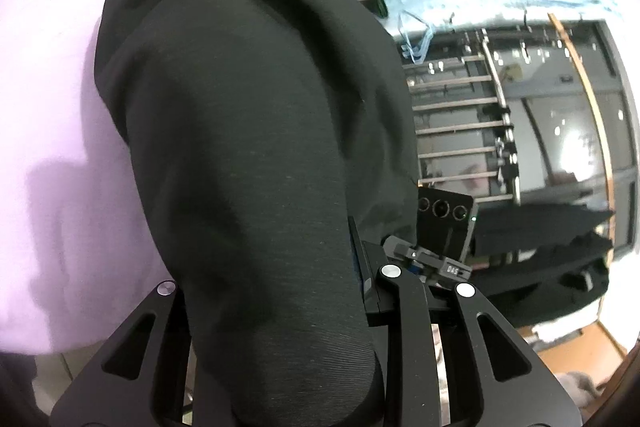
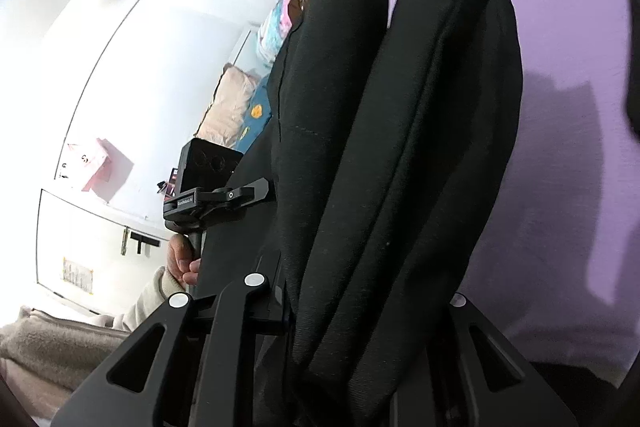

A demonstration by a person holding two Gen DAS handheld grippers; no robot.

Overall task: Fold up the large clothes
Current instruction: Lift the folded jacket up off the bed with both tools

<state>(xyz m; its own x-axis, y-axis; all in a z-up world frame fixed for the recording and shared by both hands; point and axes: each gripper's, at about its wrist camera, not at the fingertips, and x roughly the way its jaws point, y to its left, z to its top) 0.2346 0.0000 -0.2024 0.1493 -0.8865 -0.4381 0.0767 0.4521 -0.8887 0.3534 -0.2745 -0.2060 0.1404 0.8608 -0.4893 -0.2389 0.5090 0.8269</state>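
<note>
Garment [image 1: 248,147], black: gripped in both tools, left tool [image 1: 280,367] and right tool [image 2: 360,367], each nearly closed on bunched cloth. Cloth runs lengthwise ahead of each tool, over the purple bed sheet [image 2: 568,187]. Neither hand looks nearer.

Black garment [image 1: 248,131]: large piece of dark, finely ribbed knit cloth, matte, no print or trim visible. State: lifted and gathered, not flat. In the left wrist view it rises from the near edge as one thick rounded roll, broadening toward the far end, where it bends over in a soft fold above a lilac sheet. In the right wrist view the same garment [image 2: 400,147] shows as two long padded rolls side by side, a narrow crease between them, with a stitched seam running along the left roll. Near ends bunched together; far ends rounded and hanging free.
</note>
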